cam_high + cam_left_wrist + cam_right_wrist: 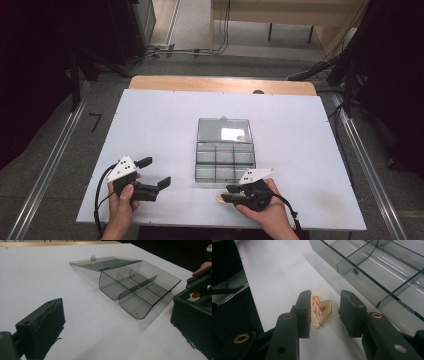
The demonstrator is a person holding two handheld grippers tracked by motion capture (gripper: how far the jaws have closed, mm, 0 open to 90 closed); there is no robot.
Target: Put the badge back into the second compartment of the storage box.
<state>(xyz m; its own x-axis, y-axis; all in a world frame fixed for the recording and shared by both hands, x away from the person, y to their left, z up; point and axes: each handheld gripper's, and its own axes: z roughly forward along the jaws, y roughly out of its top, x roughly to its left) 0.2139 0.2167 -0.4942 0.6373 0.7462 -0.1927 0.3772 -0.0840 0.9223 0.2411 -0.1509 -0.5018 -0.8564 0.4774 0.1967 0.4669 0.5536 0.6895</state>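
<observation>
Right gripper (324,312): I see jaws apart, not pressing.
Pink-and-gold trinket (320,311): lies between my jaws, against one, clear of the other.

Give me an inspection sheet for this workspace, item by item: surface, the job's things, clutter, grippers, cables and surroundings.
Surface: white table, bare apart from the items below.
Job's things: clear compartment box with its lid folded back flat, compartments empty; small gold and pink trinket lying on the table beside the box.
Clutter: nothing seen.
Grippers: left gripper open, holding nothing; right gripper low over the table, jaws either side of the trinket, one pad close against it, the other apart.
Cables: black cable trailing from the left gripper.
Surroundings: wooden bench, floor cables, dark curtains.
</observation>
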